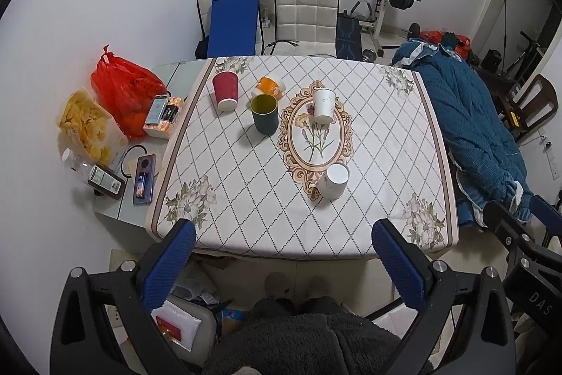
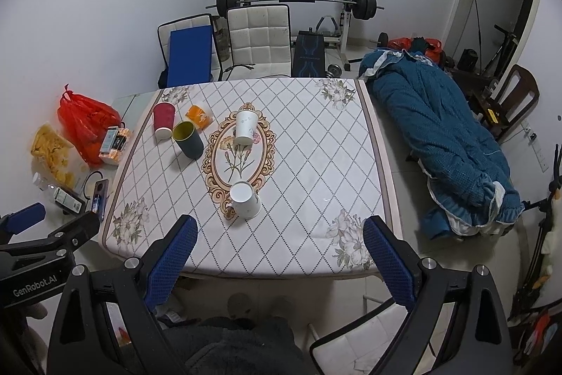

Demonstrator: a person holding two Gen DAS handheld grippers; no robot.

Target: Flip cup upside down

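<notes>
Several cups stand on the patterned tablecloth [image 1: 246, 192]. A white mug [image 1: 333, 181] [image 2: 245, 200] is nearest, mouth up. A white paper cup [image 1: 324, 105] [image 2: 244, 127] sits on the oval flower print. A dark green cup with a yellow inside [image 1: 265, 113] [image 2: 188, 139] stands open side up. A red paper cup [image 1: 225, 91] [image 2: 163, 120] stands upside down at the far left. My left gripper [image 1: 284, 238] and right gripper [image 2: 281, 234] are both open and empty, held above the table's near edge.
An orange packet [image 1: 270, 86] lies behind the green cup. A red bag [image 1: 121, 90], crisps, phones and bottles crowd the table's left strip. White chairs [image 1: 305, 13] and a barbell rack stand behind. A blue quilt [image 1: 470, 129] lies to the right.
</notes>
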